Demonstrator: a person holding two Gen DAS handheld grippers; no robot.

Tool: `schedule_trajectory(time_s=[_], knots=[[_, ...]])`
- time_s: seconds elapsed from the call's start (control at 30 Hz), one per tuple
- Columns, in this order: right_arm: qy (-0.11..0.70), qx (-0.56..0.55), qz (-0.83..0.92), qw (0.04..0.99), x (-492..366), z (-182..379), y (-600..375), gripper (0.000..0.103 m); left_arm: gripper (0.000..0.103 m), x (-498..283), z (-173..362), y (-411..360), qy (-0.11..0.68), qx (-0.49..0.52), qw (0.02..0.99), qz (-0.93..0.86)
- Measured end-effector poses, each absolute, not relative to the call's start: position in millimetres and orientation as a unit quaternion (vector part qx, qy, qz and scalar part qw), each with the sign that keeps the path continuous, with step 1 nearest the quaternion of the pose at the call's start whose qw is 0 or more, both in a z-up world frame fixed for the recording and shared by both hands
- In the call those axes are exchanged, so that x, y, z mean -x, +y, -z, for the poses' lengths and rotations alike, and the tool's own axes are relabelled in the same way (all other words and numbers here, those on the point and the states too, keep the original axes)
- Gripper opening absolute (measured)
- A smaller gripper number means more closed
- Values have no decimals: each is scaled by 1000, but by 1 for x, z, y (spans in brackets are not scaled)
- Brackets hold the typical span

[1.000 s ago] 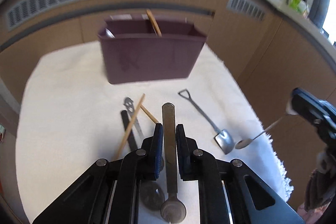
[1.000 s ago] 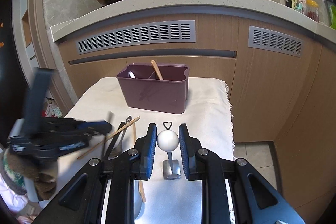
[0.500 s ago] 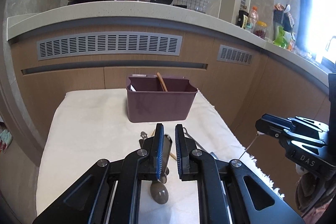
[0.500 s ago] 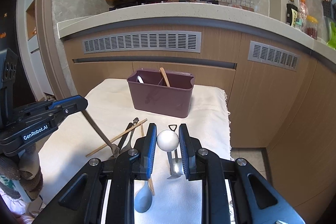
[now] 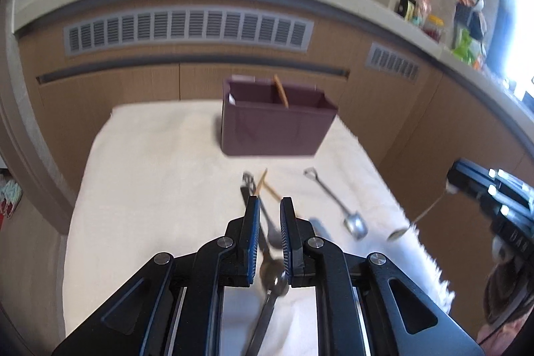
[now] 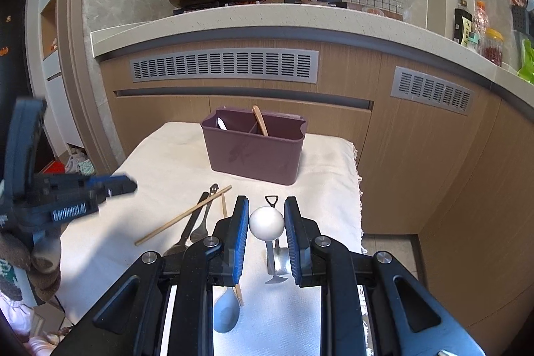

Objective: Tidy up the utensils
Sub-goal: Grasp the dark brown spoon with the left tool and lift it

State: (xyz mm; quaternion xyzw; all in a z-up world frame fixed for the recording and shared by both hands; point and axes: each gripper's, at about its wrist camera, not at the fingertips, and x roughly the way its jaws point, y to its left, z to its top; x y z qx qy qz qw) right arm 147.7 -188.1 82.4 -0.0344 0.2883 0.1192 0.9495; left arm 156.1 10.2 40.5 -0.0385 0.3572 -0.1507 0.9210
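A maroon two-compartment utensil holder (image 6: 253, 152) stands at the back of the cloth-covered table (image 6: 160, 162); it also shows in the left wrist view (image 5: 273, 125). My left gripper (image 5: 268, 239) is shut on a metal spoon (image 5: 272, 286) held above the table. My right gripper (image 6: 267, 222) is shut on the white ball end (image 6: 267, 222) of a thin metal spoon (image 5: 417, 219). On the cloth lie a shovel-shaped spoon (image 5: 337, 206), chopsticks (image 6: 183, 216), dark utensils (image 6: 190, 226) and a grey-blue spoon (image 6: 227, 309).
The holder has a wooden utensil (image 6: 260, 120) and a white one (image 6: 221, 124) inside. Wooden cabinets with vents (image 6: 223, 65) rise behind the table. The table's right edge (image 6: 358, 189) drops to the floor.
The left gripper has dropped and tipped downward with its spoon, closer to the loose utensils; its view is blurred by motion. The right gripper has barely moved.
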Motion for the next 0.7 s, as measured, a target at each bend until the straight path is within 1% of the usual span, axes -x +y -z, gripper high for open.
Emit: schedule_trajectory(time_s=[0.03, 0.1, 0.13, 0.17, 0.2, 0.33, 0.53, 0.57, 0.6, 0.7], knots=[[291, 34, -119, 949, -148, -81, -189, 20, 20, -156, -32, 8, 368, 27, 916, 160], [295, 34, -120, 947, -149, -77, -189, 20, 37, -152, -13, 0, 391, -2, 902, 185], [297, 33, -121, 947, -150, -75, -189, 20, 42, -150, -4, -4, 403, -16, 894, 197], [299, 33, -121, 946, -151, -73, -190, 20, 50, -148, 6, -10, 415, -33, 884, 211], [301, 32, -121, 945, -152, -72, -190, 20, 53, -149, 14, -15, 423, -45, 879, 217], [306, 27, -122, 944, -153, -67, -192, 20, 54, -160, 43, -31, 461, -88, 859, 206], [311, 23, -120, 943, -153, -64, -196, 20, 52, -182, 72, -42, 503, -99, 838, 188], [312, 21, -120, 942, -153, -63, -197, 20, 50, -182, 73, -44, 499, -103, 840, 186], [314, 20, -121, 942, -153, -63, -197, 20, 37, -183, 72, -44, 496, -106, 842, 185], [314, 18, -124, 941, -153, -64, -196, 20, 37, -179, 64, -43, 483, -92, 851, 182]])
